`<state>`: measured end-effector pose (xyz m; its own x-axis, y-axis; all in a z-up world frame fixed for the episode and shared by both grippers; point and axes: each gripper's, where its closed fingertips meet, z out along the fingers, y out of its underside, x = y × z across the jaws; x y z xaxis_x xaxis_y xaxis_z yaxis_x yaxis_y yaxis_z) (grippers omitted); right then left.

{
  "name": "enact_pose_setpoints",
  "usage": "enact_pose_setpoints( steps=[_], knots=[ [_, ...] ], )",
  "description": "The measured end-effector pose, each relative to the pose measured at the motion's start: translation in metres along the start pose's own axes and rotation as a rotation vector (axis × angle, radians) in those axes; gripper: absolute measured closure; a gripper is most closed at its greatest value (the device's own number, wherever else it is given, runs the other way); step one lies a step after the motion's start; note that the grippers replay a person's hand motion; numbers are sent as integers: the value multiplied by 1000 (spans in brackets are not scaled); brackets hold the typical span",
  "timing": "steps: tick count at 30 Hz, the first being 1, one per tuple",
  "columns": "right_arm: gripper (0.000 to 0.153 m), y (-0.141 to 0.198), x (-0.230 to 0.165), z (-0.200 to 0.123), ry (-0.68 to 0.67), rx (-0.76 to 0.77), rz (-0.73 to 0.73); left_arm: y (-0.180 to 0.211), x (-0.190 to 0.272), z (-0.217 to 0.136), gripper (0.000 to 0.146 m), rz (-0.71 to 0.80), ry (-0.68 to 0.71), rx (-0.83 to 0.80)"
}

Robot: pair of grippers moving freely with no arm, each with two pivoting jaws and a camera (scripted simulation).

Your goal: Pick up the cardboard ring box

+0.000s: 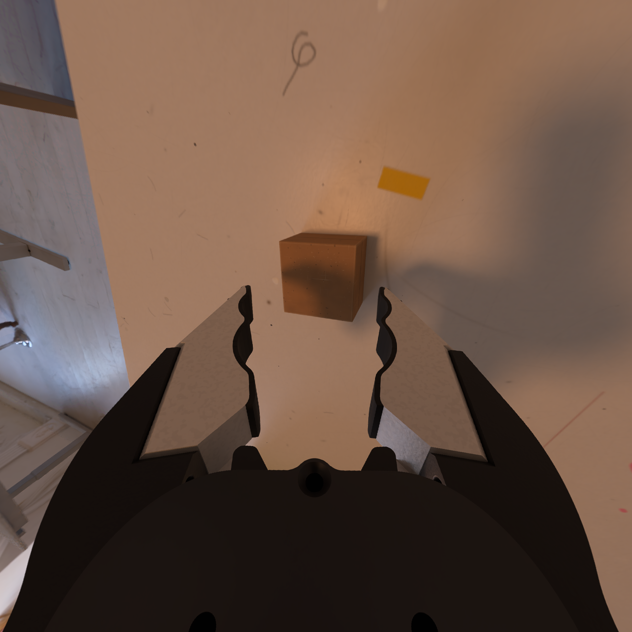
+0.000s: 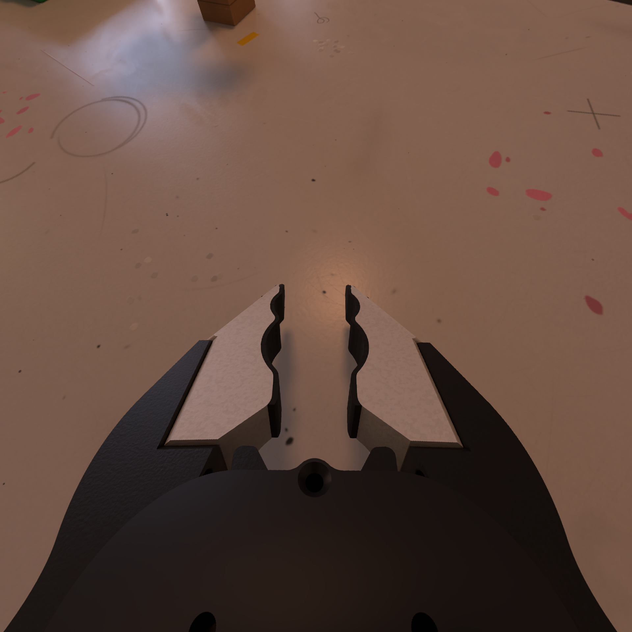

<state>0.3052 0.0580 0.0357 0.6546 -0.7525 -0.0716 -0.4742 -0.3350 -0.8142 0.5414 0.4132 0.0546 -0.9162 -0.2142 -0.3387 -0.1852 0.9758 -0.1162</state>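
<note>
The left gripper (image 1: pixel 314 290) is spread wide above the box (image 1: pixel 319 277), which sits on the table (image 1: pixel 205 171) just beyond its tips. Lower straight, centring the box between both fingers before squeezing. The right gripper (image 2: pixel 314 290), half spread, holds nothing.

A small yellow rectangle (image 1: pixel 403 182) is lying flat on the pale, scuffed counter (image 1: pixel 205 171), with a looping pencil scribble (image 1: pixel 301 60) showing farther off and pink paint spots (image 2: pixel 538 194) (plus a pencilled circle (image 2: pixel 99 126)) dotting the surface elsewhere.
</note>
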Motion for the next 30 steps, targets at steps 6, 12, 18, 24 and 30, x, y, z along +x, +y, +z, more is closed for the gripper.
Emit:
enact_pose_setpoints(
  steps=[6, 12, 18, 24, 30],
  knots=[
    [118, 0, -1, 0, -7, -2, -2, 9, 2, 22, 79, 13, 23, -78],
    [118, 0, -1, 0, -8, -1, -3, 14, 5, 37, 89, -46, 98, -115],
    [119, 0, -1, 1, -12, -3, -4, 12, 4, 37, 89, -42, 111, -106],
    [120, 0, -2, 1, -13, -4, -5, 0, -7, 32, 89, -43, 20, -28],
    [120, 1, -2, 1, -16, -7, -4, -9, -18, 9, 89, -70, -69, 63]
  ],
)
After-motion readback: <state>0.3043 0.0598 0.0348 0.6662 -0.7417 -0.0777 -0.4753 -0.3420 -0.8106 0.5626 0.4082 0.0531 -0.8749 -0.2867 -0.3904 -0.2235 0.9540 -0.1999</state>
